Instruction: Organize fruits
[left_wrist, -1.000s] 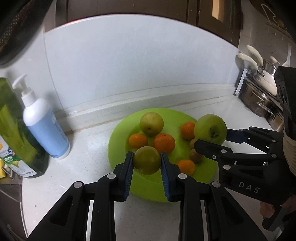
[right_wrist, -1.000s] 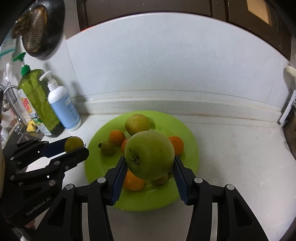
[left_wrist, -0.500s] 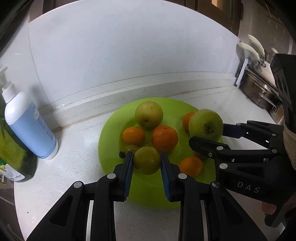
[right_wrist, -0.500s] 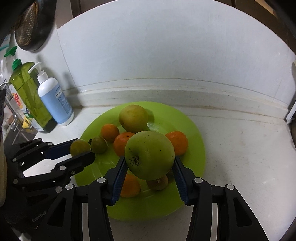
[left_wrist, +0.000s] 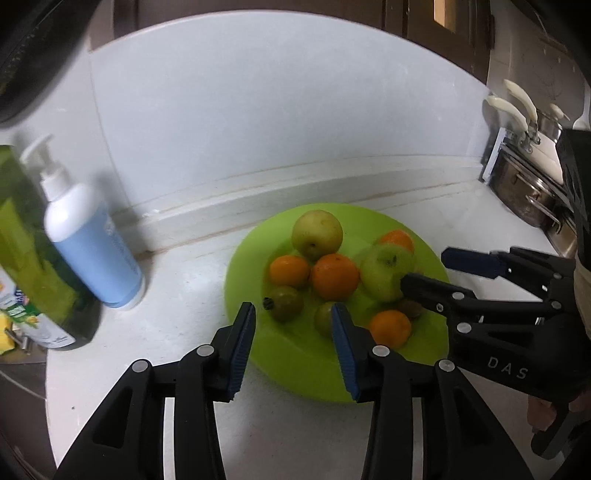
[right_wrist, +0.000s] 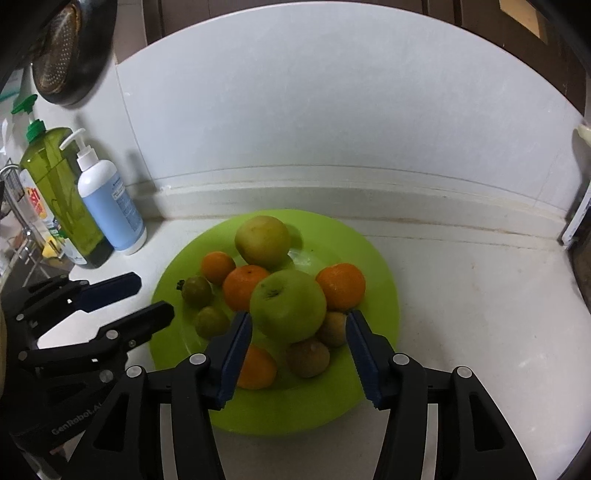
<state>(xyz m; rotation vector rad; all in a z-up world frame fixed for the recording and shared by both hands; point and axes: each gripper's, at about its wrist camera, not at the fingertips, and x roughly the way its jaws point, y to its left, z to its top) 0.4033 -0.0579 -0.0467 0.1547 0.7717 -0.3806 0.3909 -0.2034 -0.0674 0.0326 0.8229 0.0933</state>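
Note:
A lime green plate (left_wrist: 295, 354) (right_wrist: 376, 258) on the white counter holds several fruits. The big green apple (right_wrist: 289, 305) (left_wrist: 384, 271) rests among the oranges (right_wrist: 341, 285). The small green fruit (left_wrist: 324, 317) (right_wrist: 211, 320) lies near the plate's left front. A yellow-green pear-like fruit (right_wrist: 263, 240) sits at the back. My left gripper (left_wrist: 292, 345) is open and empty above the plate's near edge; it also shows in the right wrist view (right_wrist: 146, 301). My right gripper (right_wrist: 298, 356) is open and empty just behind the apple; it shows in the left wrist view (left_wrist: 443, 271).
A blue-and-white pump bottle (right_wrist: 109, 206) and a green soap bottle (right_wrist: 62, 206) stand at the left by the wall. Steel pots (left_wrist: 528, 192) sit at the far right. A sink rack (right_wrist: 14, 229) is at the left edge.
Both grippers have opened. The left one let go of the small green fruit and the right one let go of the big green apple; both fruits now lie on the plate.

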